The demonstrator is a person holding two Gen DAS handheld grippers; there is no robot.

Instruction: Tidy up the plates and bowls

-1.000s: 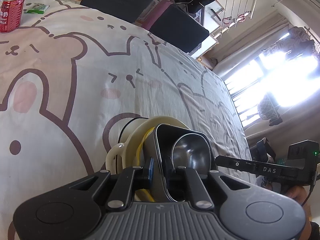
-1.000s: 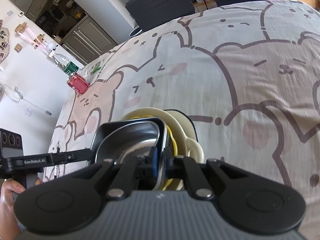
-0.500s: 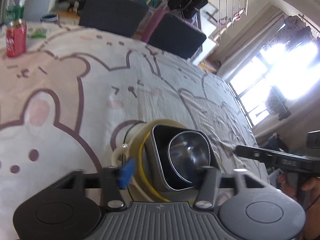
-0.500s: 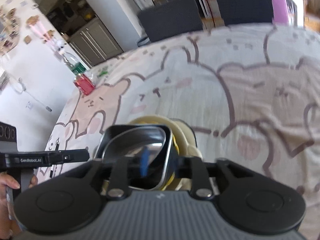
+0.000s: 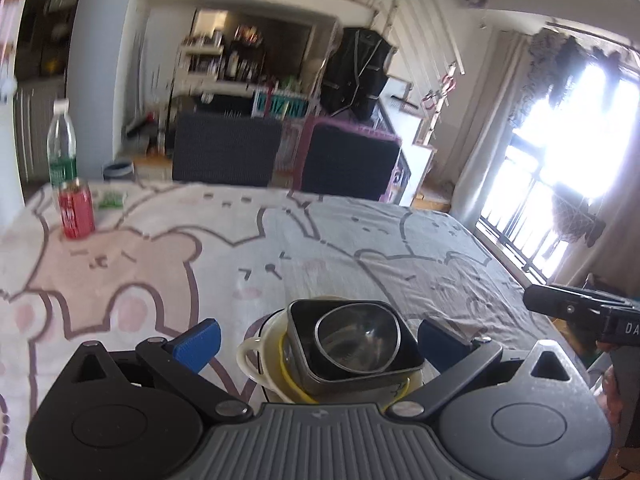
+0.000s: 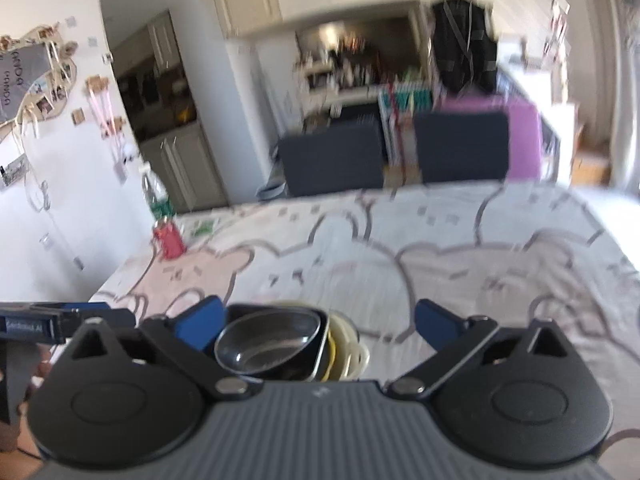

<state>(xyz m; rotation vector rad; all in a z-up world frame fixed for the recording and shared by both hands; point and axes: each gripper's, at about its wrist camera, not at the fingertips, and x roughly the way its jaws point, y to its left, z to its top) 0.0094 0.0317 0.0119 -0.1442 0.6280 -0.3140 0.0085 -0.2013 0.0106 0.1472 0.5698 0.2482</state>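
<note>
Stacked dishes, steel bowl in black square plate on cream bowl, look rigid, slippery, top-heavy; I would grip the cream handle, while left gripper and right gripper are opening, touching nothing.

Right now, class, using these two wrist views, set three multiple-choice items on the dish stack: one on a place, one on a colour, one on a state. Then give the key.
1. Where does the steel bowl sit?
A. In the square black dish
B. Beside the can
C. On a chair

2. What colour is the can?
A. Blue
B. Red
C. Yellow

3. How are the left tongs?
A. Clamping the cream bowl
B. Holding the can
C. Wide apart, gripping nothing

A: the square black dish surrounds it, atop the cream bowl.
B: its body is red.
C: the opening pads clear the stack.
</note>
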